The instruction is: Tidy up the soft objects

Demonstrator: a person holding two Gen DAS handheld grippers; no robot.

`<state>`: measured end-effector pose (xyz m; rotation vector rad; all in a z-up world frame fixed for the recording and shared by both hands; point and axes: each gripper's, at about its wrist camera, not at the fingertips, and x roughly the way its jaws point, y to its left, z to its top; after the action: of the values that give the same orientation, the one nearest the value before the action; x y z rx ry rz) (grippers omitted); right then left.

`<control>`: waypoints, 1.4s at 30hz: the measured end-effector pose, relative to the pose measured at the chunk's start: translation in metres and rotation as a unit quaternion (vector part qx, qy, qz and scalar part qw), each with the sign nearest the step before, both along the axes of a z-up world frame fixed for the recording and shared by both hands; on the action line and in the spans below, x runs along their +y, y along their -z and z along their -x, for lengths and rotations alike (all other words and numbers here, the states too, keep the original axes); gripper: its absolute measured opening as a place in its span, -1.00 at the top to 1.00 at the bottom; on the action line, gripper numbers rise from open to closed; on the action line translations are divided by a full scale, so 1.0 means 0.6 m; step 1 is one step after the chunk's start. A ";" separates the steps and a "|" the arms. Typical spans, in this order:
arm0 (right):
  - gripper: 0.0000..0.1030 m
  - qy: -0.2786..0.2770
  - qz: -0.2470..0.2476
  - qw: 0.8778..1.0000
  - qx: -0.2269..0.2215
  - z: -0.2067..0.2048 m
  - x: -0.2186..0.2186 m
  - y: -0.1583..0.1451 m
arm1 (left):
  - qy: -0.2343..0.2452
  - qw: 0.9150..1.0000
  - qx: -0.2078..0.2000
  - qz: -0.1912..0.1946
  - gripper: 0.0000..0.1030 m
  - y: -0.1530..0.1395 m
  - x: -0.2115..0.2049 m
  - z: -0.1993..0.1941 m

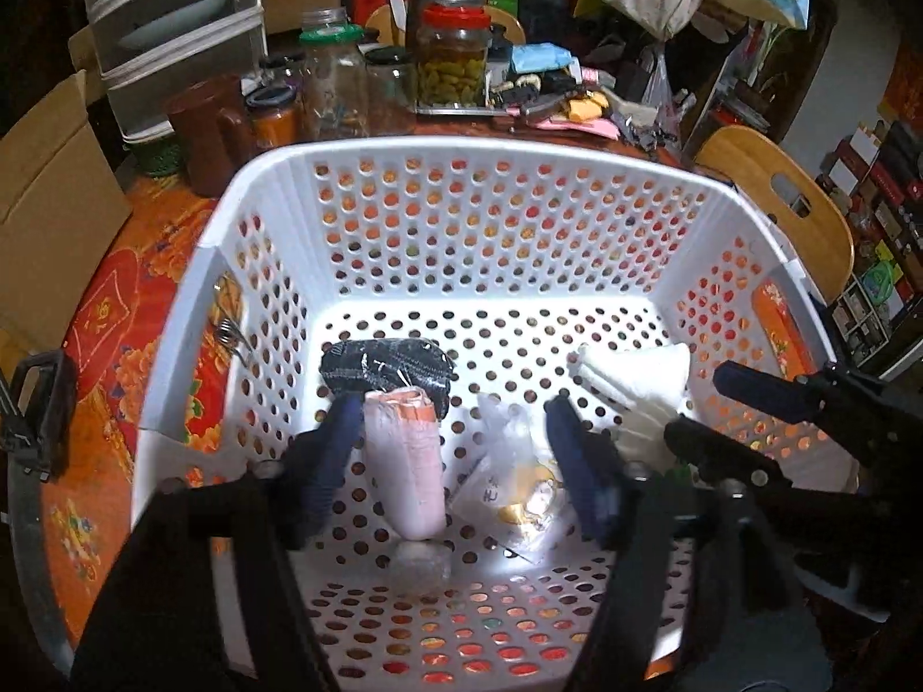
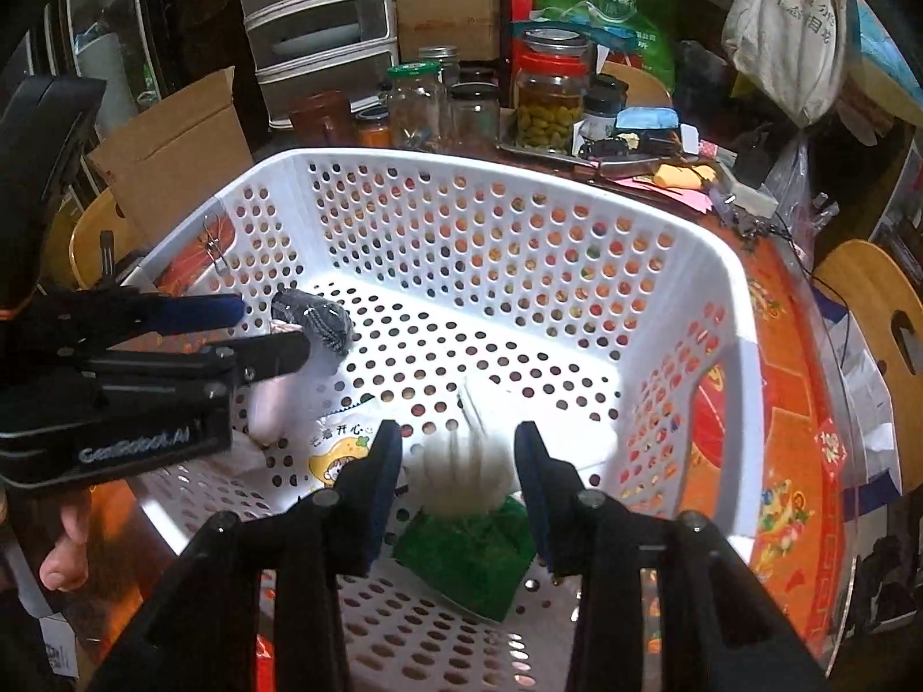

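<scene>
White perforated basket (image 1: 490, 150) sits on a red-patterned tablecloth (image 1: 115, 311) (jars (image 1: 453, 57) behind), both tongs released.

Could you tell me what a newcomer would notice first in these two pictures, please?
The big white perforated basket fills both views, standing on a red and orange patterned table. Both grippers reach into it: the left gripper stands open around a pink roll, the right gripper around a white folded cloth. Glass jars crowd the table behind.
</scene>
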<state>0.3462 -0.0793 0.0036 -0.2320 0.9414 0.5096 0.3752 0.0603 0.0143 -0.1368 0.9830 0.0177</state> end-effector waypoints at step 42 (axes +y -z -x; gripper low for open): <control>-1.00 0.096 -0.088 0.976 -0.177 0.376 -0.165 -0.157 | -0.050 0.975 -0.211 -0.049 -1.00 -0.192 0.031 0.547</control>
<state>0.1203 -0.1783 0.0979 -0.0657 0.5600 0.3546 0.0468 0.0786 0.1295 -0.0930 0.5476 0.1250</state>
